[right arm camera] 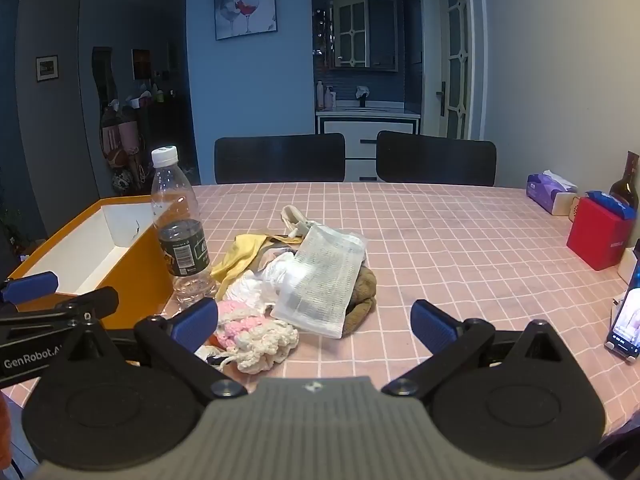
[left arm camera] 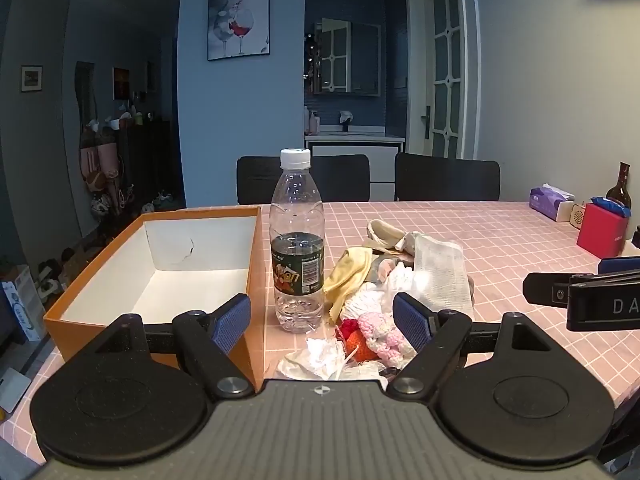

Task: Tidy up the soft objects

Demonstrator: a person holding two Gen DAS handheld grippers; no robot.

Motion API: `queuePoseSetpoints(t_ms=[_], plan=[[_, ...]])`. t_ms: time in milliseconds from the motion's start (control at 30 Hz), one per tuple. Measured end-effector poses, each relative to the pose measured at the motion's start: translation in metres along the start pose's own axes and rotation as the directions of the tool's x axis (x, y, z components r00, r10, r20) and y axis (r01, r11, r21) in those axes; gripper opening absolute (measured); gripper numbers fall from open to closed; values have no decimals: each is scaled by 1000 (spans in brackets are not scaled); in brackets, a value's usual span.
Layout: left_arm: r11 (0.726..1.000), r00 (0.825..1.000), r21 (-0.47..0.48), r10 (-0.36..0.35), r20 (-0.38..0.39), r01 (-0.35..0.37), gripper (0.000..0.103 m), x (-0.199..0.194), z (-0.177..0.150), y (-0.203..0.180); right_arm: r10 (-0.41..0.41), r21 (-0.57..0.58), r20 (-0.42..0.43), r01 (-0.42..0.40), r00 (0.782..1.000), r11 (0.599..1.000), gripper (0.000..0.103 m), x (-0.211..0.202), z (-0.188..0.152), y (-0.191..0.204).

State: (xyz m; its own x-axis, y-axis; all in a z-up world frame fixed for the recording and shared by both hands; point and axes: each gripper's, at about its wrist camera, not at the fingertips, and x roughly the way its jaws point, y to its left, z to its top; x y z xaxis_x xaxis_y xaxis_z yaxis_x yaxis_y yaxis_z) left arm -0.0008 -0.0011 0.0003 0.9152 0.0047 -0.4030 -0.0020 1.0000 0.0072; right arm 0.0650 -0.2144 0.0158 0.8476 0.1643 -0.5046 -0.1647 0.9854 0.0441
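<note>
Glossy clear plastic bottle (left arm camera: 297, 240)

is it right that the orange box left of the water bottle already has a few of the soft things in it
Not quite. The orange box does sit left of the water bottle, but the left wrist view shows it empty; the soft things are piled on the table to the bottle's right.

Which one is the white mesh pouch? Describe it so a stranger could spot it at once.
Start at the orange box on the pink checked tablecloth; right of it stands a water bottle, then a heap of soft things. The white mesh pouch lies on top of that heap, on its right side. It alone is flat, rectangular and gauzy; its neighbours are crumpled, knitted or yellow.
</note>
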Motion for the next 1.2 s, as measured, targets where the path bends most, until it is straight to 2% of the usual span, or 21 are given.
queuePoseSetpoints(t_ms=[267,1200], plan=[[1000,1000,1,4,-6,-4,95,0,0,0,1,0,21,-1,1000,1000,101,-1,1,2],[1000,999,3,-7,-32,7,95,2,-5,-2,2,6,-4,-2,1000,1000,101,2,0,1]])
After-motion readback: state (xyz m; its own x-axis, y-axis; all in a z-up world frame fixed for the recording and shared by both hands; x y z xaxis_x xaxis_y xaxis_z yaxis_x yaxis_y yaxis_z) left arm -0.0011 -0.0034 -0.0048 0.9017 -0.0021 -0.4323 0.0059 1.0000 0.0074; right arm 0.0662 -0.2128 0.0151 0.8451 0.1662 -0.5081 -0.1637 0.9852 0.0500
